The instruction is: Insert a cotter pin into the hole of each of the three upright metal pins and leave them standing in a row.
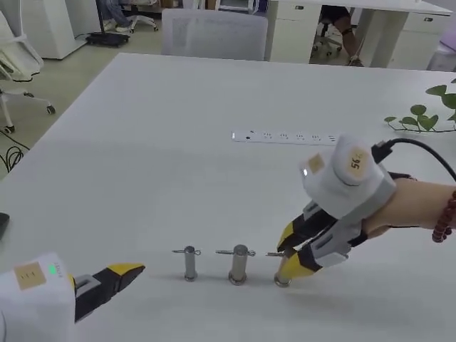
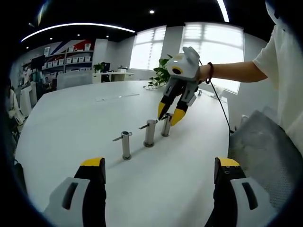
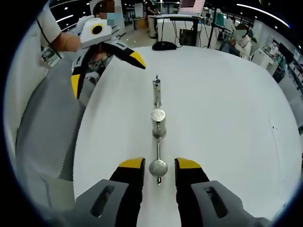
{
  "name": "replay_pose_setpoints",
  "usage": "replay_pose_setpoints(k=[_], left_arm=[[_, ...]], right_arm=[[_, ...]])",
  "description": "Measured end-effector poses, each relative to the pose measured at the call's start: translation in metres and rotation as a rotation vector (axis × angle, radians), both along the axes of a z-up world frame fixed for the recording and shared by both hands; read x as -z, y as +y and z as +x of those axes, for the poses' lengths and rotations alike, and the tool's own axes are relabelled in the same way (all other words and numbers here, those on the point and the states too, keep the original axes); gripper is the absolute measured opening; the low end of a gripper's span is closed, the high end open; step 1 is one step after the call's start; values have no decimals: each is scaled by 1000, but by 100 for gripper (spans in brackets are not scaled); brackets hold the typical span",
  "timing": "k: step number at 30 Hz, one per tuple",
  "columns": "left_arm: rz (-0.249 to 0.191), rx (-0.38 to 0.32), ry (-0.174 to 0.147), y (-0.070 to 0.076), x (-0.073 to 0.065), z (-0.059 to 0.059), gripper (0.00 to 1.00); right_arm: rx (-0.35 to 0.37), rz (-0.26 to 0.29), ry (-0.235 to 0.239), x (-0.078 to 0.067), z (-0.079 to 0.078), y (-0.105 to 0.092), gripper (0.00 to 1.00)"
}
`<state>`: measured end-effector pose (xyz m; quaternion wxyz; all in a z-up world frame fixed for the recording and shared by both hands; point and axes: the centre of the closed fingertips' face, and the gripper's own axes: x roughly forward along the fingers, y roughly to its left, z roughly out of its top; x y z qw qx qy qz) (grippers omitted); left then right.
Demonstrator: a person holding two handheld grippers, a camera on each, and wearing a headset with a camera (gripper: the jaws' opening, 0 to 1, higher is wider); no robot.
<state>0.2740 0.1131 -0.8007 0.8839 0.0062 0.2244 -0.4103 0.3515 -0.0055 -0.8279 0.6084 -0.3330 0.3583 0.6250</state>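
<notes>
Three upright metal pins stand in a row near the table's front edge: the left pin (image 1: 189,263), the middle pin (image 1: 239,265) and the right pin (image 1: 283,276). A thin cotter pin (image 1: 187,251) crosses the left one, and another (image 1: 226,252) crosses the middle one. My right gripper (image 1: 293,254) straddles the right pin (image 3: 158,167), jaws open a little to either side of its head. A cotter pin (image 3: 158,150) runs through that pin between the jaws. My left gripper (image 2: 160,163) hangs wide open, holding nothing, left of the row (image 1: 117,278).
A white power strip (image 1: 285,137) lies across the middle of the white table (image 1: 142,157). A green plant (image 1: 427,117) stands at the right edge. A grey chair (image 1: 214,34) stands behind the far edge, and a person's sleeve (image 2: 284,71) shows at the right.
</notes>
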Motion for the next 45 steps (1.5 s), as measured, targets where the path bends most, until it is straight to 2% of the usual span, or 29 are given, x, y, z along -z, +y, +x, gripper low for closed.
replay_pose_setpoints(k=[3, 8, 12, 16, 18, 25, 28, 36, 40, 45], left_arm=[[0, -2, -4, 1, -2, 1, 97], [22, 1, 1, 3, -5, 2, 97], [6, -14, 17, 4, -10, 4, 98], [6, -19, -1, 5, -18, 3, 98], [1, -24, -3, 5, -21, 3, 98], [4, -35, -16, 9, -30, 0, 99], [6, -42, -11, 12, -33, -2, 99], [31, -63, 11, 21, -34, -10, 99], [38, -74, 8, 25, -37, -14, 99], [53, -91, 16, 29, -39, -17, 99]], right_arm=[[77, 24, 26, -5, 1, 2, 35], [149, 61, 36, -12, 0, 4, 42], [235, 94, 53, -19, -2, 4, 48], [294, 114, 39, -27, -6, -1, 51], [333, 155, 42, -33, -8, 0, 53], [390, 184, 15, -44, -20, -10, 62], [418, 199, 3, -49, -24, -15, 63], [512, 257, 14, -56, -39, -24, 71], [553, 288, 3, -60, -45, -30, 75], [601, 306, -12, -64, -52, -36, 86]])
